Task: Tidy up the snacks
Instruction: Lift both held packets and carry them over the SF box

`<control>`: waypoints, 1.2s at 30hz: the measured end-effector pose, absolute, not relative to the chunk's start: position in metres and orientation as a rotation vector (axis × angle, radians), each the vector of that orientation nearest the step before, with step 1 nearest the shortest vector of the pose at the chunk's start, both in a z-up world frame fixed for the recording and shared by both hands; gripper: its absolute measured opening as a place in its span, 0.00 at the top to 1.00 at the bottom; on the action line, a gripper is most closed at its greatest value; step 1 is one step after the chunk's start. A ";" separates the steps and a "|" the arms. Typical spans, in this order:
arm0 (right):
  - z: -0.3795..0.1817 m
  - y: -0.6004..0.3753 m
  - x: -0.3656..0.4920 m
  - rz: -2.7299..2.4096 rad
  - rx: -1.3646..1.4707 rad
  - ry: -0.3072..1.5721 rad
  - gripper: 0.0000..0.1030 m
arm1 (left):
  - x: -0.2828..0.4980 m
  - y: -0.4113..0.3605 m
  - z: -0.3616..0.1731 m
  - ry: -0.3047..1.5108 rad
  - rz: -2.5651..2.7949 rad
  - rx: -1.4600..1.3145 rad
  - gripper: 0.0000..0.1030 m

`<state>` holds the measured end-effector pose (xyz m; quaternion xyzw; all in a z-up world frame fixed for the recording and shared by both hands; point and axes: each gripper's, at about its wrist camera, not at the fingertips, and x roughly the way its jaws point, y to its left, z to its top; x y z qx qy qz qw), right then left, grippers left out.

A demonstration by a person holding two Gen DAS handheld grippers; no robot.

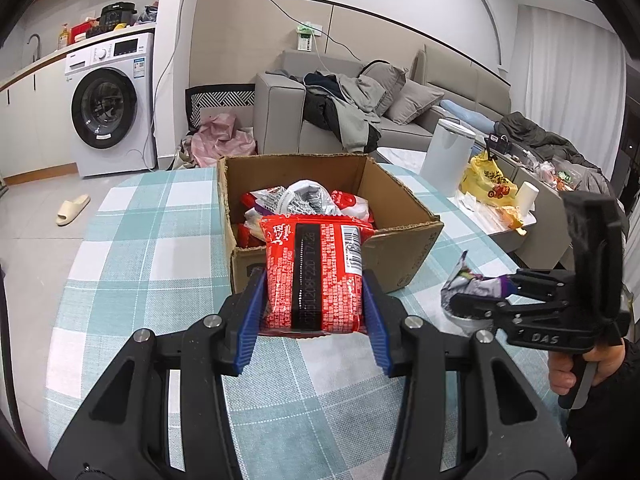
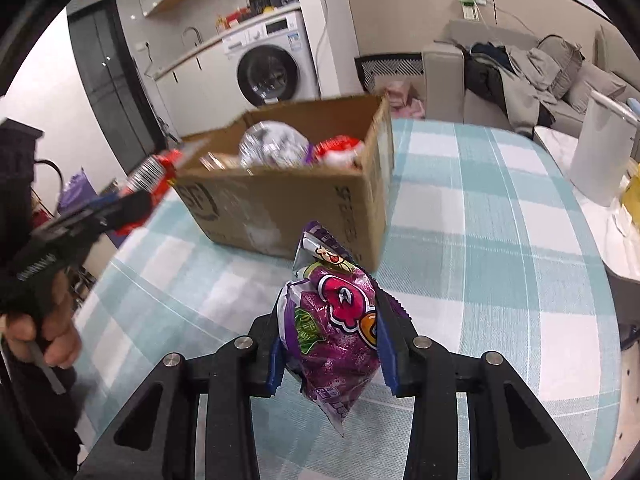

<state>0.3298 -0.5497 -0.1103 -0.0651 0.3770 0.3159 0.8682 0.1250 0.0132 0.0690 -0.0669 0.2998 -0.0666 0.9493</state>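
Cardboard box [image 1: 404,240] is the drop target: left gripper [image 1: 314,312] clamps red packet [image 1: 316,276] before it, right gripper [image 2: 332,354] pinches purple bag [image 2: 336,340] (both staged for loading).

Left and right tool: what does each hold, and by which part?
Left tool: red noodle packet, clamped across its sides. Right tool: purple snack bag, across its middle.

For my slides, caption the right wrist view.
Right gripper clamps a purple snack bag near the cardboard box.
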 end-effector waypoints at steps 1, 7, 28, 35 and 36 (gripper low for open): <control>-0.106 -0.549 0.328 0.670 -0.130 0.779 0.63 | 0.124 0.014 0.070 0.607 -0.135 -0.138 0.58; -0.081 -0.543 0.320 0.701 -0.099 0.711 0.63 | 0.123 0.017 0.075 0.594 -0.130 -0.136 0.58; -0.032 -0.516 0.341 0.729 -0.023 0.606 0.63 | 0.155 0.025 0.099 0.550 -0.082 -0.125 0.58; -0.030 -0.504 0.358 0.739 0.025 0.598 0.63 | 0.183 0.028 0.095 0.571 -0.061 -0.134 0.58; -0.030 -0.502 0.361 0.748 0.034 0.594 0.63 | 0.187 0.029 0.094 0.573 -0.059 -0.135 0.58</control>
